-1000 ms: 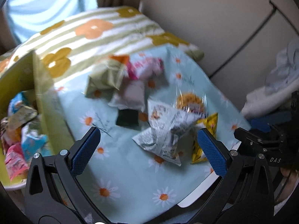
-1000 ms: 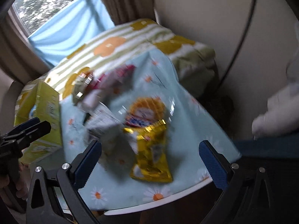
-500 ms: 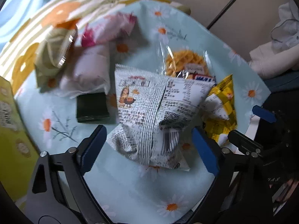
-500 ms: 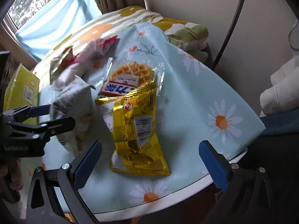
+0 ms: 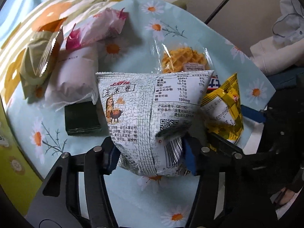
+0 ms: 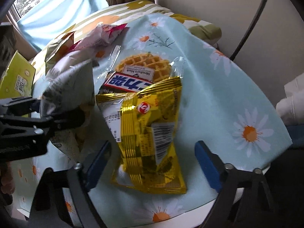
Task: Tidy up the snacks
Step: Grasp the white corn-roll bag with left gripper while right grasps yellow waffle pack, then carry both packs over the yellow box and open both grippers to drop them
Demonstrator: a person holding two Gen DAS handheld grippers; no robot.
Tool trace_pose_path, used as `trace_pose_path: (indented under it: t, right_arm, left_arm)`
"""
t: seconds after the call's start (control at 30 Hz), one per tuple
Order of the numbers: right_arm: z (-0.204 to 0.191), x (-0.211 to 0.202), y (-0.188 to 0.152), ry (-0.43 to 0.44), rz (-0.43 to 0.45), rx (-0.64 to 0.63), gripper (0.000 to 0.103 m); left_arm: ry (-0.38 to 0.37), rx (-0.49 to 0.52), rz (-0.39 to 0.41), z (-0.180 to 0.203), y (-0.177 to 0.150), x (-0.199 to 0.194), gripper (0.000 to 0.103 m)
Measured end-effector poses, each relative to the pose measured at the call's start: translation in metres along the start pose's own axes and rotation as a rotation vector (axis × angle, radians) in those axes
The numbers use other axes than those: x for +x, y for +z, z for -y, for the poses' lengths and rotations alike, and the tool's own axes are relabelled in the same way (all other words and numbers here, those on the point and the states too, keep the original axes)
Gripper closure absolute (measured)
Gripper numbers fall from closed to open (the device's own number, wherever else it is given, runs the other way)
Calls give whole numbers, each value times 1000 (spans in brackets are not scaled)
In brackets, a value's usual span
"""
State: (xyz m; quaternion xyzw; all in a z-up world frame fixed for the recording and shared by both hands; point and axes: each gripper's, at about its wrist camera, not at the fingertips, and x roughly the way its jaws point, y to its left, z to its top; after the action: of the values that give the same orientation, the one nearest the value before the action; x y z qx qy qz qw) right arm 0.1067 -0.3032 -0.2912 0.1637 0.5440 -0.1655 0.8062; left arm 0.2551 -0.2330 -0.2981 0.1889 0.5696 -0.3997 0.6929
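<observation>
The left gripper (image 5: pixel 150 155) has its two blue pads pressed into the lower end of the grey-white corn roll bag (image 5: pixel 152 114), so the jaws are closed on it and the foil is creased at the pinch. The bag is the landmark here: it sits in the middle of the daisy tablecloth (image 5: pixel 190 38), and I cannot tell if its bottom is already off the cloth. Behind it lies the waffle in clear wrap (image 5: pixel 182 58); just on its right the gold foil packet (image 5: pixel 224 110) leans against it; on its left there is a small dark green box (image 5: pixel 81 117), and further left a white pouch (image 5: pixel 74 76), a pink-white packet (image 5: pixel 102 28) and an olive wrapped snack (image 5: pixel 39 60). The right gripper (image 6: pixel 152 161) is wide open, its blue fingers standing on both sides of the gold foil packet (image 6: pixel 150 133) without touching it, so it holds nothing. A red-white-blue bar (image 6: pixel 125 81) lies between this packet and the waffle (image 6: pixel 144 64). The step in hand seems to be picking two snacks at once. I judge the next move is to lift the corn roll bag clear of the gold packet and bring it to the yellow-green box (image 6: pixel 15 79) at the far left, while the right jaws close on the gold packet; the puffy bag may slip if the pinch is weak.
</observation>
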Motion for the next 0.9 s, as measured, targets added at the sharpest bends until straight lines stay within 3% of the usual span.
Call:
trace_pose_path:
  t: [0.03,0.3,0.37,0.4,0.67,0.9]
  right_arm:
    - [-1,1,1,1,-3,-3,29]
    - [-5,2,3,-4,5,-7,30]
    - [-6,3,3,-1,1,-10,48]
    - [-7,5,4,6,-9,-12,51]
    - [-8,-3,2,18,4,-29,56]
    - [-7,-31,5,35,42,-41,56]
  left_arm:
    - [2,5,-1,0,0,-1,53]
    - [7,23,8,4,-5,-9,54]
    - [8,25,10,5,-6,-11,54]
    - [9,26,11,6,-6,-12,54]
    - [15,37,37,12,-6,-26,54]
    - [19,4,103,16,-8,-64,54]
